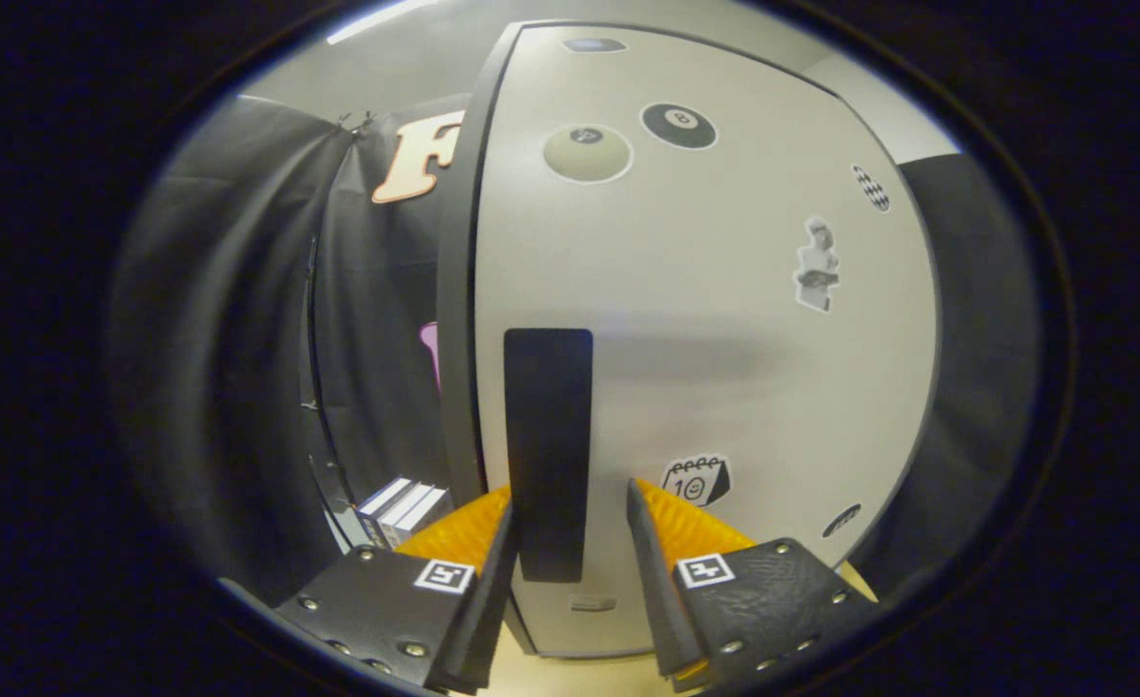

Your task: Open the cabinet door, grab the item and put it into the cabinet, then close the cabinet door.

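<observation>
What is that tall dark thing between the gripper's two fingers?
In the gripper view, the dark handle of the closed cabinet door stands between the open gripper's fingers. Neither finger presses on it yet.

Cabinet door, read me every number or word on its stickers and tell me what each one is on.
"8": black pool ball sticker, upper cabinet door.
"10": calendar sticker, low on the door, just beyond the open tongs, which straddle the dark handle.
Pale ball sticker: number too blurred.
Statue sticker: no text.
</observation>
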Tool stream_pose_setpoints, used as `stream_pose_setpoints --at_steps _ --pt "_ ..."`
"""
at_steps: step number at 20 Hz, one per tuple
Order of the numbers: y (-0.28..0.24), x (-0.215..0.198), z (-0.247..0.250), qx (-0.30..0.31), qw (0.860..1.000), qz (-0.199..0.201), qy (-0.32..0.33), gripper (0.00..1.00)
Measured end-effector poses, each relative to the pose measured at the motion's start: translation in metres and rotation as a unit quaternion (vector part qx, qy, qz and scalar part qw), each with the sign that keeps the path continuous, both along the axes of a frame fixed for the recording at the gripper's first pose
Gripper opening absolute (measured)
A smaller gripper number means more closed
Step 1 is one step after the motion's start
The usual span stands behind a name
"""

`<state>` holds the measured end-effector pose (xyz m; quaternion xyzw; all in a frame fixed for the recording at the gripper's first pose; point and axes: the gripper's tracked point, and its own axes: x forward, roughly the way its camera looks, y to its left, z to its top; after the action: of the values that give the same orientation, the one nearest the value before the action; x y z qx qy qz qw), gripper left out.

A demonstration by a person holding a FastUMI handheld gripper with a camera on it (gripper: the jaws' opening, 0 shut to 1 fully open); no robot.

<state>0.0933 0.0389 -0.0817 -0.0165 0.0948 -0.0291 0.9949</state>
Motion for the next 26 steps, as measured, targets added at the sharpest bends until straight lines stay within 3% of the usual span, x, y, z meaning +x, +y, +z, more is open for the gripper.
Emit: stream_pose_setpoints --at_steps 1,3,5,7,8,10,11,26 --pt "-0.001 0.001 0.0 -0.008 1.0 0.0 -0.002 0.6" --pt "0.011 0.001 -0.002 -0.011 1.0 0.02 -0.008 0.61" --pt "0.01 0.001 -0.002 -0.023 1.0 0.013 -0.015 0.29" --pt "0.01 0.0 -0.001 -0.026 0.999 0.013 -0.019 0.3" --pt "0.012 0.0 0.0 -0.023 0.999 0.015 -0.021 0.21" --pt "0.01 0.0 -0.002 -0.01 1.0 0.02 -0.013 0.21" --pt "0.01 0.001 -0.003 -0.011 1.0 0.023 -0.014 0.12" --pt "0.01 -0.032 0.002 -0.021 0.999 0.042 0.002 0.12"
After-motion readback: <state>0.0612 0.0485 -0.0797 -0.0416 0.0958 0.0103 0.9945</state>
